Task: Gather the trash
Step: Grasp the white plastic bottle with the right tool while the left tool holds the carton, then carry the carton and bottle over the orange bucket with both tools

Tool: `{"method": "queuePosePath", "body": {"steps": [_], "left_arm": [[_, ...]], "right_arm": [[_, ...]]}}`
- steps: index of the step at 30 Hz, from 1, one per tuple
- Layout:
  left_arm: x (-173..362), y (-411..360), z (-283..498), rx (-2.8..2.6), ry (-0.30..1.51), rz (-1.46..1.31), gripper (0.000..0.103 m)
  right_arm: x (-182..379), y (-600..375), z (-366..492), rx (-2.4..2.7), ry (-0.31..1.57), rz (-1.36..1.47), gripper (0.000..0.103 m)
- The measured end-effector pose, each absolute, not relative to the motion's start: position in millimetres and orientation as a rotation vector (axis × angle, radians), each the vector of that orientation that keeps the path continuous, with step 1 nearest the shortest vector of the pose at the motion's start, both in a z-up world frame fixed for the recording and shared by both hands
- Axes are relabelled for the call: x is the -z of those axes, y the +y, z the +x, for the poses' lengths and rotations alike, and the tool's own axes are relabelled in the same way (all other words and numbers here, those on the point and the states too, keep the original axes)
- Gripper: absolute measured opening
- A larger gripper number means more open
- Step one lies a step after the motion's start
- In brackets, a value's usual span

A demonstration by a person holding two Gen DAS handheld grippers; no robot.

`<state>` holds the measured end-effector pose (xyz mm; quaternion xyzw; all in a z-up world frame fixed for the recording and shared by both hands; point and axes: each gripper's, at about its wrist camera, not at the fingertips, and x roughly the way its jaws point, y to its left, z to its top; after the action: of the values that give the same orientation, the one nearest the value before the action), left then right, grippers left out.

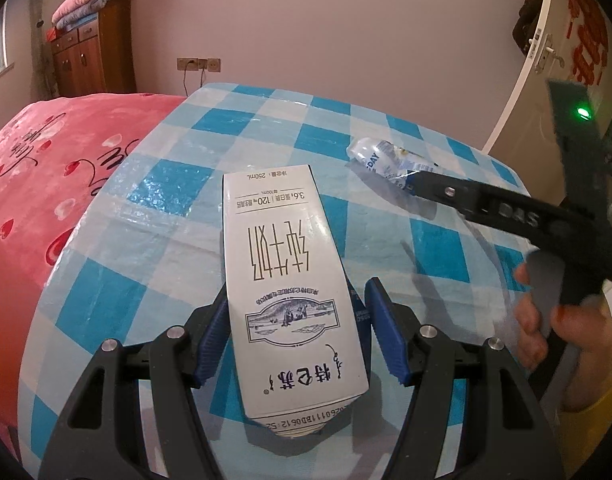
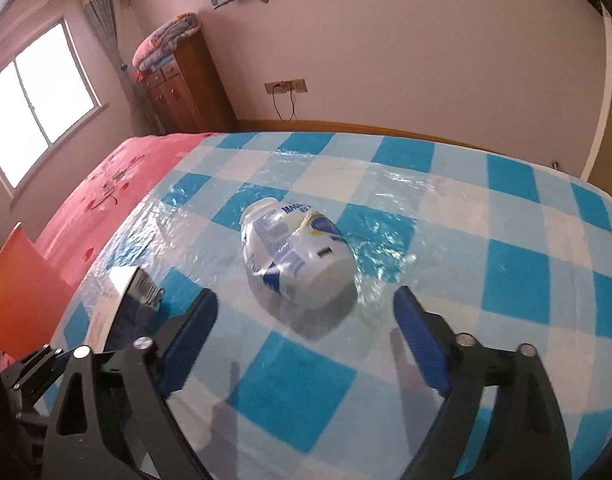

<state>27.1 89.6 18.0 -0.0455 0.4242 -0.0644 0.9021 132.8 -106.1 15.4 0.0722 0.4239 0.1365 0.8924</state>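
Observation:
A white 250 mL milk carton [image 1: 282, 260] with dark print lies lengthwise between my left gripper's [image 1: 297, 290] blue pads, which are shut on its sides over the checked cloth. In the right wrist view the carton [image 2: 114, 292] shows at the left edge. A crumpled clear plastic bottle [image 2: 294, 248] with a blue and white label lies on its side on the cloth. My right gripper [image 2: 305, 294] stands open around its near end, pads clear of it on both sides. In the left wrist view one right finger [image 1: 438, 190] reaches beside the bottle [image 1: 382, 158].
The table [image 1: 146, 184] has a blue and white checked cloth under clear plastic. A pink bedspread [image 1: 46, 152] lies to its left. An orange sheet [image 2: 22, 292] sits at the left edge. A person's hand [image 1: 546, 320] holds the right gripper. A wooden cabinet [image 1: 90, 56] stands against the wall.

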Motion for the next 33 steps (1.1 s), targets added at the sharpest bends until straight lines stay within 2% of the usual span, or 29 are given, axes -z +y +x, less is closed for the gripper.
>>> {"method": "queuePosePath", "body": {"steps": [17, 19, 22, 24, 26, 33], "left_arm": [[-14.8, 92.9, 27.9, 0.134, 0.881, -0.09, 0.065], [-15.4, 93.5, 27.5, 0.134, 0.88, -0.093, 0.065], [-15.6, 93.7, 27.8, 0.133, 0.881, -0.093, 0.065], [-15.4, 94.4, 27.6, 0.131, 0.88, -0.093, 0.065], [-14.8, 95.4, 27.5, 0.128, 0.879, -0.092, 0.065], [-14.3, 96.6, 26.4, 0.123, 0.875, -0.086, 0.065]], "right_arm": [[-0.2, -71.1, 173.5, -0.248, 0.934, -0.01, 0.093], [0.2, -69.7, 173.7, -0.238, 0.935, -0.024, 0.09], [0.0, -69.0, 172.7, -0.215, 0.928, -0.042, 0.081], [-0.8, -68.0, 171.7, -0.211, 0.921, -0.052, 0.07], [-0.7, -66.7, 171.2, -0.211, 0.918, -0.061, 0.067], [-2.1, -67.2, 159.8, -0.237, 0.912, -0.04, 0.065]]}}
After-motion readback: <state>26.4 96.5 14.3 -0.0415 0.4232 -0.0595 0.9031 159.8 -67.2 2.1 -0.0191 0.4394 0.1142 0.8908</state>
